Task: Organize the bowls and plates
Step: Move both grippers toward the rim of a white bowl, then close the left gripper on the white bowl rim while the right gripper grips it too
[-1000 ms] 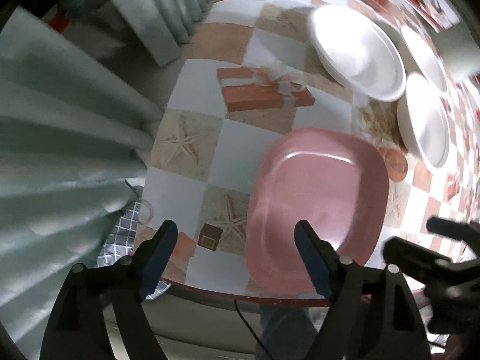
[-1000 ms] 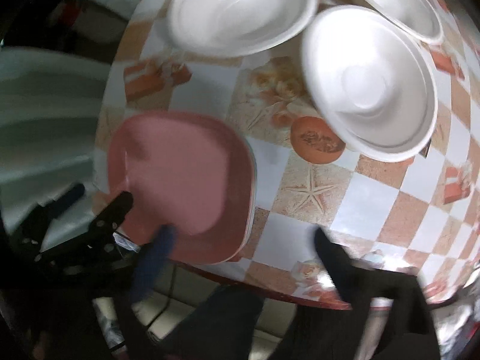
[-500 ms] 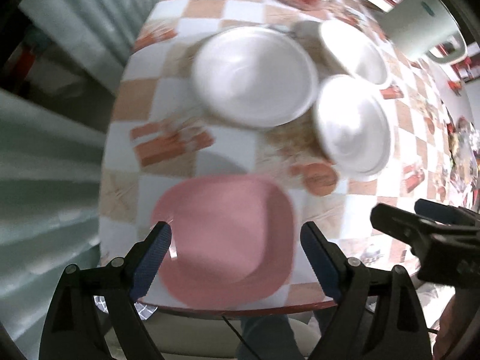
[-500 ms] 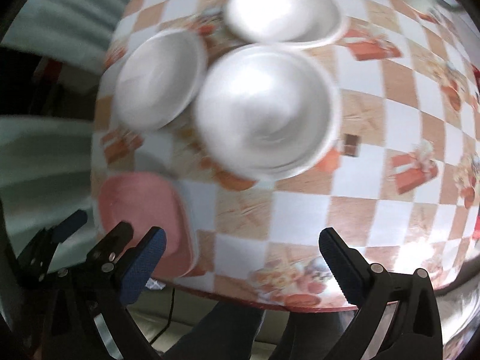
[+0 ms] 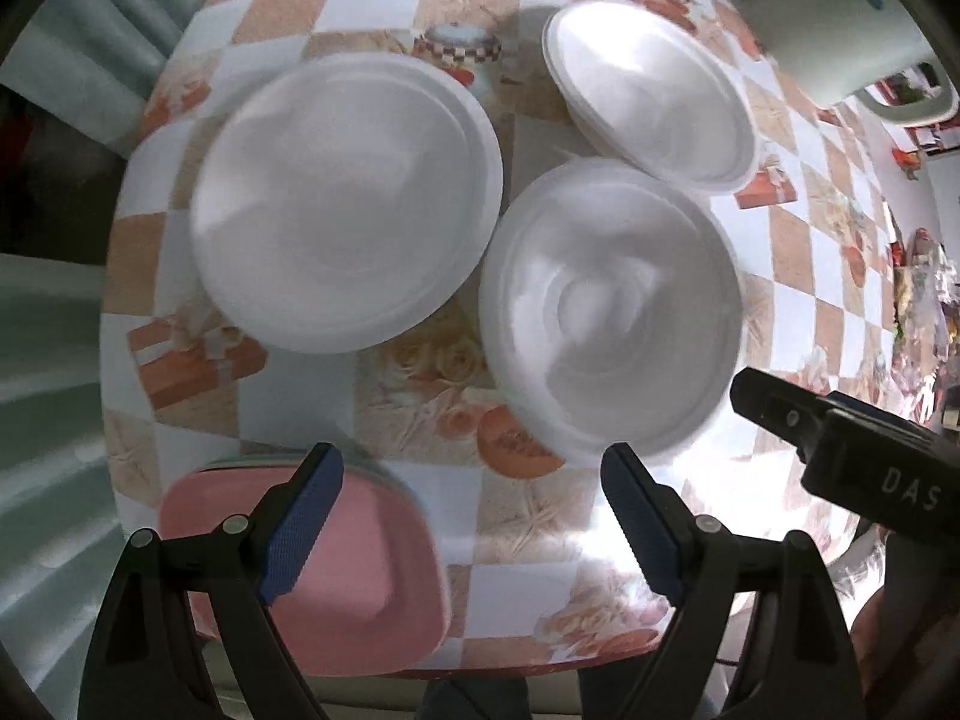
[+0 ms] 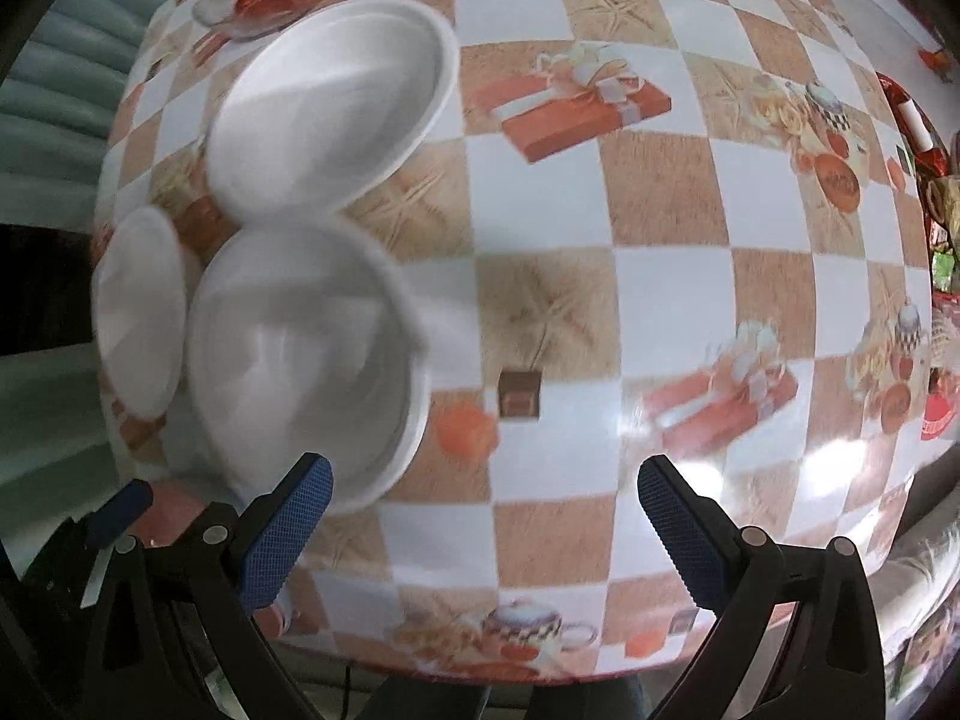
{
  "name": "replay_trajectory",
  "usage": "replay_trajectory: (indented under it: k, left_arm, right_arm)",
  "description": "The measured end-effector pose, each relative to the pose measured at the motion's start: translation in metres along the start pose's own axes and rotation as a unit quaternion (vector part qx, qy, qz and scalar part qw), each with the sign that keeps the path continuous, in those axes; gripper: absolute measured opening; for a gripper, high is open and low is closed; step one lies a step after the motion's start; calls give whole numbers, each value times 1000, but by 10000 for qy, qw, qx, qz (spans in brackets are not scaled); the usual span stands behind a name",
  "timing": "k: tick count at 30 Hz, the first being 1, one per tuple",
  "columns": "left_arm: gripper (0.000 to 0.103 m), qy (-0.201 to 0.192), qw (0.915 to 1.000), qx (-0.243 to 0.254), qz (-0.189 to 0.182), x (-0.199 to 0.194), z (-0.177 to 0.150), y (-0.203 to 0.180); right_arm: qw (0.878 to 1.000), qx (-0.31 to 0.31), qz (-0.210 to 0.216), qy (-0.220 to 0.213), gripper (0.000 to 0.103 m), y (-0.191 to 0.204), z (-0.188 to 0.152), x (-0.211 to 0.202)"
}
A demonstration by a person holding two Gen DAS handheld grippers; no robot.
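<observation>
1. Motion blur softens the three white foam dishes on the checked oilcloth tabletop [image 5: 288,18]: a wide plate [image 5: 345,207], a deep bowl [image 5: 612,312] just beside it, a second bowl [image 5: 651,102] behind.
2. A pink rounded-square plate [image 5: 360,570] sits at the near edge, partly hidden by the left claw [image 5: 468,525].
3. Both the left claw and the right claw [image 6: 480,531] hang with jaws wide apart, empty.

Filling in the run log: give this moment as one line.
left gripper: open, empty | right gripper: open, empty | white dishes: untouched on table | pink plates: at table edge
</observation>
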State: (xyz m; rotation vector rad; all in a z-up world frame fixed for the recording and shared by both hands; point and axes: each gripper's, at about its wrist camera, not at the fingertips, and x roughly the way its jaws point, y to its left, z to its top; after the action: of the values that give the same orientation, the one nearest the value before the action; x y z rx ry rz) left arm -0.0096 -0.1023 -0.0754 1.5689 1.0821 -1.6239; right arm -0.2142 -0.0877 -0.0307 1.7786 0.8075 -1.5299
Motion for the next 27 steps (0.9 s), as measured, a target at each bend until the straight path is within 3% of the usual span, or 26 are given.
replay_trajectory:
  k: [17, 18, 20, 23, 26, 27]
  left_arm:
    - [90, 335, 9970, -661, 214, 36, 28, 1]
    - [90, 353, 9969, -672, 221, 38, 29, 0]
    - [90, 397, 9965, -719, 149, 41, 32, 0]
    - [88, 414, 9966, -712, 78, 44, 35, -5]
    - [80, 453, 9975, -546, 14, 47, 38, -9]
    - [72, 458, 9978, -486, -18, 49, 38, -12]
  right_arm:
    - [9981, -598, 70, 104, 101, 28, 34, 36]
    - [9979, -644, 71, 94, 96, 30, 34, 38]
    - [9975, -697, 67, 131, 69, 35, 34, 42]
    - [9973, -639, 247, 251, 44, 38, 34, 50]
    - [9969, -654, 311, 299, 36, 39, 29, 56]
    - [9968, -650, 351, 310, 34, 36, 26, 57]
